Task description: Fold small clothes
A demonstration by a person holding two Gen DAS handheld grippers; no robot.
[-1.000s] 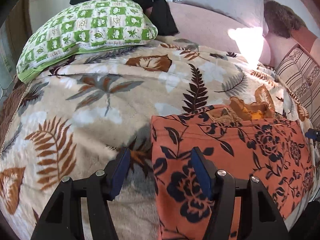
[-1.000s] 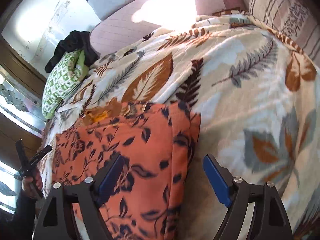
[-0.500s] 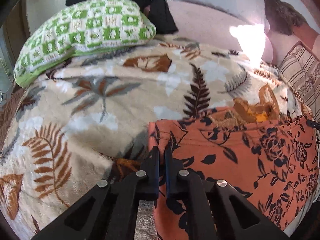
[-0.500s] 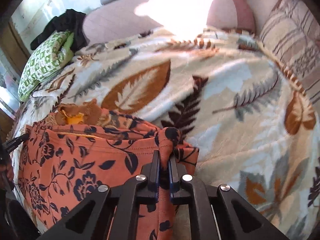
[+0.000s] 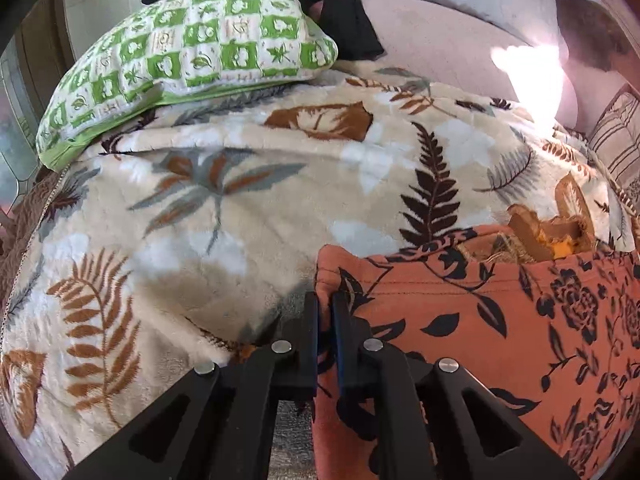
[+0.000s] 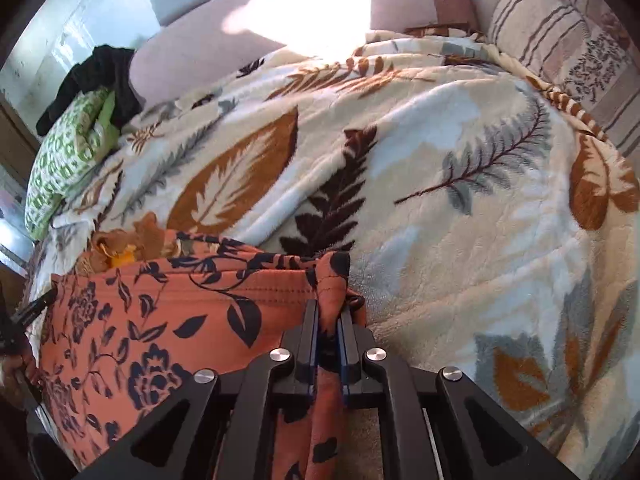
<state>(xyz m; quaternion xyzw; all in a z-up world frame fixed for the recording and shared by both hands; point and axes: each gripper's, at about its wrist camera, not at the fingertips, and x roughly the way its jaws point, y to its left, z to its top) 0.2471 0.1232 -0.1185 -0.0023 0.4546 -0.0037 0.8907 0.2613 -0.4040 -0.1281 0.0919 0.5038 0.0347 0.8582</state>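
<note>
Orange floral garment (image 5: 500, 320) lay on the leaf-print blanket (image 5: 240, 208) of the bed. Both grippers pointed steeply downward: left gripper (image 5: 325, 312) pinched its left corner, right gripper (image 6: 328, 320) its right corner, fingers clamped on bunched cloth.

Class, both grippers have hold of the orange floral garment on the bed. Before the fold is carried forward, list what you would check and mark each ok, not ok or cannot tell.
1. Left gripper shut on the orange garment corner: ok.
2. Right gripper shut on the other corner: ok.
3. Hem between the grips taut and straight: ok.
4. Leaf-print blanket ahead free of obstacles: ok.
5. Crumpled yellow-brown cloth clear of the garment: not ok.
6. Lower half hanging flat: cannot tell.
</note>
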